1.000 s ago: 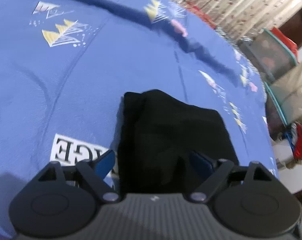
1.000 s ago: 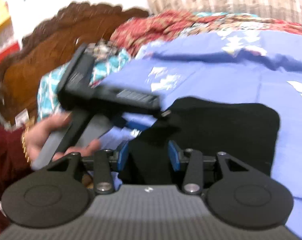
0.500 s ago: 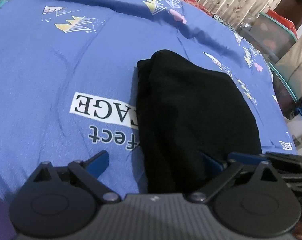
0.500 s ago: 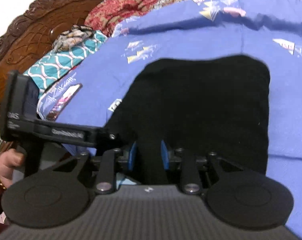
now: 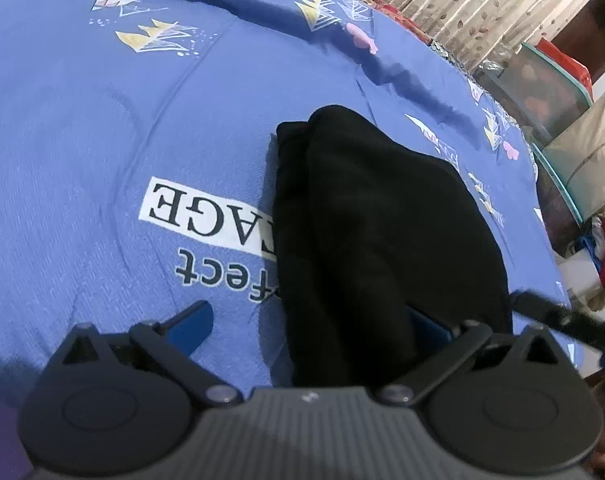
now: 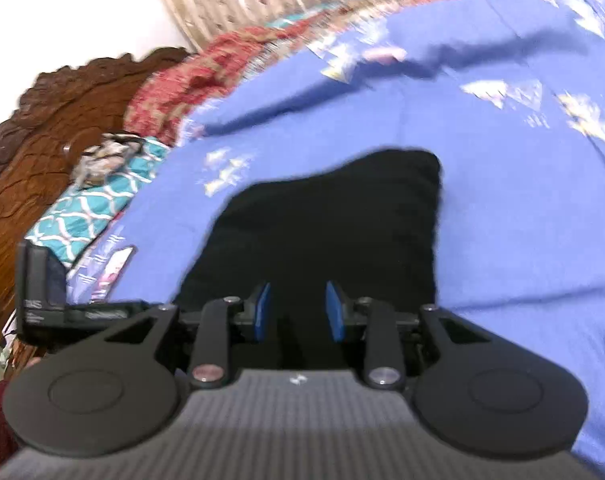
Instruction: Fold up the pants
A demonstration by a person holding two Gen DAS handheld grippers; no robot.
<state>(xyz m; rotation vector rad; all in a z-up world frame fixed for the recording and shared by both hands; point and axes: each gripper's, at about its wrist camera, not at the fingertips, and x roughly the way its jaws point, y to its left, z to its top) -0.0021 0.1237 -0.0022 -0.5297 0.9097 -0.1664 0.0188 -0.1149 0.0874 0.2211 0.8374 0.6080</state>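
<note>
Left hand-held gripper (image 5: 308, 326) spread wide, just opened, straddling near edge of folded black pants (image 5: 366, 240) lying on blue bedsheet (image 5: 102, 140); right hand-held gripper (image 6: 298, 312) narrowly parted, fabric between pads, grip unclear.

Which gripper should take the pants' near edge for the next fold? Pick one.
Probably left. On the left gripper the jaws stand wide open astride the near edge of the pants. On the right gripper they have just been opening, narrow, pinching nothing.
</note>
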